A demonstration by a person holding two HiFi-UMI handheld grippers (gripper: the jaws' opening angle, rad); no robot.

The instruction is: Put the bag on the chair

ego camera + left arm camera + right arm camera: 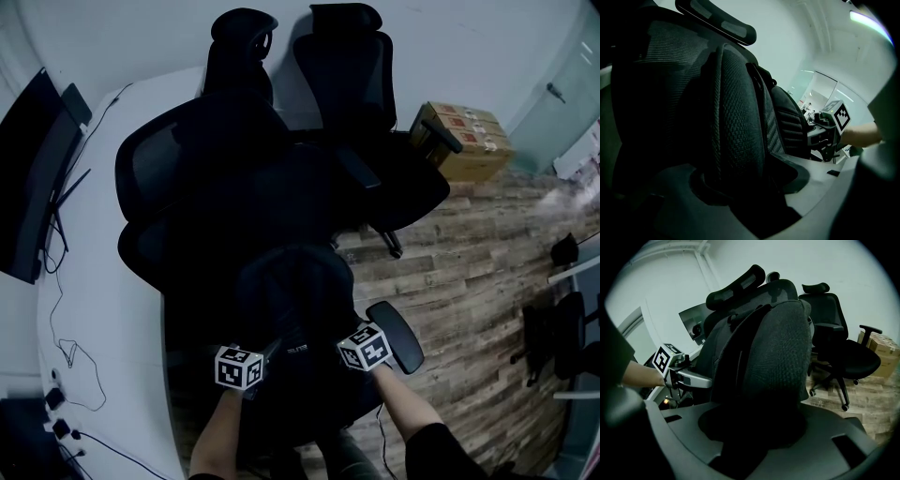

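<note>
The left gripper [751, 194] and right gripper [751, 430] each have their fingers clamped on the black backpack [292, 295]. It stands upright between them, with the office chair [155, 164] directly beyond.

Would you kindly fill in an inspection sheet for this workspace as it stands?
Surface: wood-plank floor; white desk at left.
Job's things: black backpack upright over the nearest office chair; cannot tell whether it rests on the seat.
Clutter: cardboard box on the floor; more office chairs behind.
Grippers: left gripper and right gripper, jaws each closed on the backpack.
Cables: thin black cables across the desk.
Surroundings: dark monitor at the desk; pale wall.
</note>
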